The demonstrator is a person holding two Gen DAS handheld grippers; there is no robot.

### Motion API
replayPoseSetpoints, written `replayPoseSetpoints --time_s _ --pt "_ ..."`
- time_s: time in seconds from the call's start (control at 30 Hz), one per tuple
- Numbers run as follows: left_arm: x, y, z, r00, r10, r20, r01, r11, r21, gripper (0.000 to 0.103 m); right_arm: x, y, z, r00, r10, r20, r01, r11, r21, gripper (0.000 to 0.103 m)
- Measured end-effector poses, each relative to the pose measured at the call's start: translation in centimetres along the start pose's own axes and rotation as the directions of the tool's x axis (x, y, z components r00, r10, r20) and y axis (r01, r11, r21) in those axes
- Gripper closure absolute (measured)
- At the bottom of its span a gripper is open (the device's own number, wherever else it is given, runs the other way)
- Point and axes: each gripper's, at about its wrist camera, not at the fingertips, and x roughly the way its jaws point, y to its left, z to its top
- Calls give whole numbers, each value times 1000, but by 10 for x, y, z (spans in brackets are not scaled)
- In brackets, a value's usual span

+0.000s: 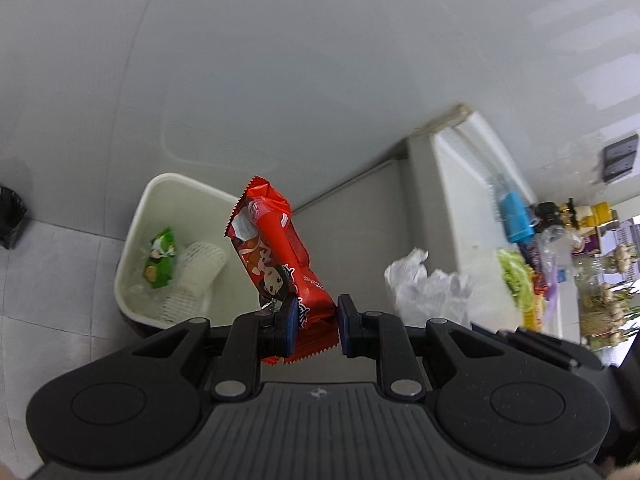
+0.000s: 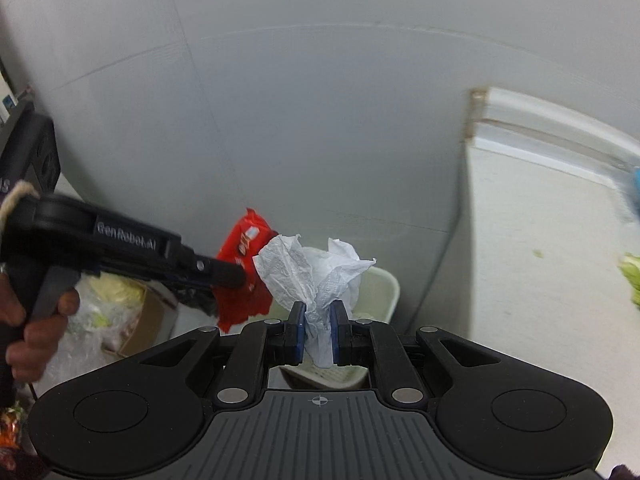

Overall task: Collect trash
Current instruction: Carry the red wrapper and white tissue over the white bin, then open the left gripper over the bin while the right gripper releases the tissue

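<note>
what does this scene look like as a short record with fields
left gripper: shut on red snack wrapper
right gripper: shut on crumpled white tissue
bin: white plastic trash bin on tiled floor, below both grippers
bin contents: green snack packet, white foam net sleeve
task state: both items held, not yet dropped in

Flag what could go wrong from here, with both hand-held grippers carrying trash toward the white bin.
1. The left hand-held gripper pinches the red snack wrapper only near its bottom edge; the long free end may catch the white bin rim or fall outside.
2. The crumpled tissue in the right hand-held gripper is light and could drift beside the bin.
3. Both loads sit close together and may collide.
</note>
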Motion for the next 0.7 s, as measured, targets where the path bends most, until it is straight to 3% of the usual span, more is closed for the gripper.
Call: replayPoseSetpoints --time_s 0.23,0.43,0.7 --pt "28 28 2 999 20 -44 -19 1000 10 85 62 3 2 996 -13 -92 13 1000 8 93" --pt "64 48 3 994 59 -89 -58 998 20 85 134 -10 10 977 -55 -205 62 998 32 93" --pt "103 70 13 990 88 -110 -94 994 -55 84 207 -35 25 951 -71 -300 102 991 88 92"
